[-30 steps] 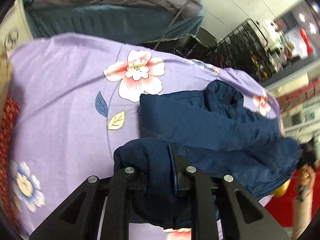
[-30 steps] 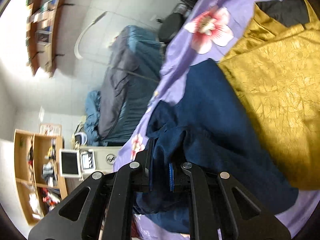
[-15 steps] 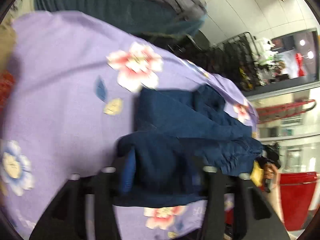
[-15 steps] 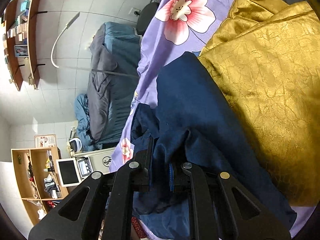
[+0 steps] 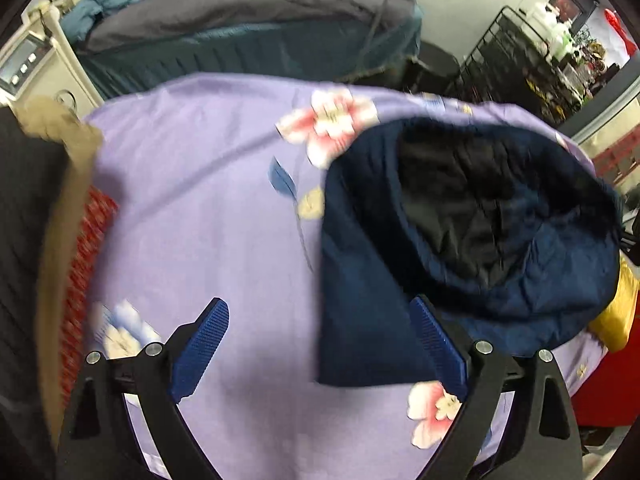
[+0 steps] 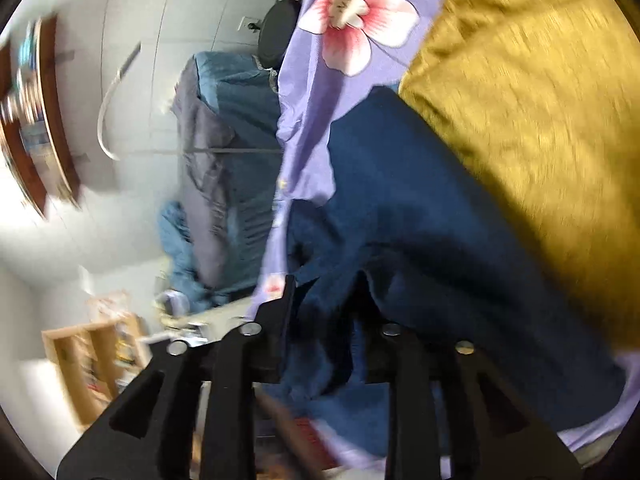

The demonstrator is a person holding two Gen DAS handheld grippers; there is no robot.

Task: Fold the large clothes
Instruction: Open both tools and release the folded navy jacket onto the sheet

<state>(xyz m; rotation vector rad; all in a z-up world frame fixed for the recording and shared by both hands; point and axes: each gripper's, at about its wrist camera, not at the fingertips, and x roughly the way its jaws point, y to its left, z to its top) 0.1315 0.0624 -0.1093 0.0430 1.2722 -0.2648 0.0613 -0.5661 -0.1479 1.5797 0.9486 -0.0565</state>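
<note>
Release is the step in hand: the left gripper [image 5: 320, 344] has just spread its fingers wide and empty above the navy garment [image 5: 460, 248], which lies bunched on the lilac sheet [image 5: 192, 200]. The right gripper [image 6: 332, 320] has just been parting its fingers, cloth loose between them. Next calls for regrasping an edge. No containers hold anything.

Right gripper [image 6: 326, 312] jaws just opening, navy garment [image 6: 420, 216] loose between; gold fabric [image 6: 528, 100] at 2 o'clock.
</note>
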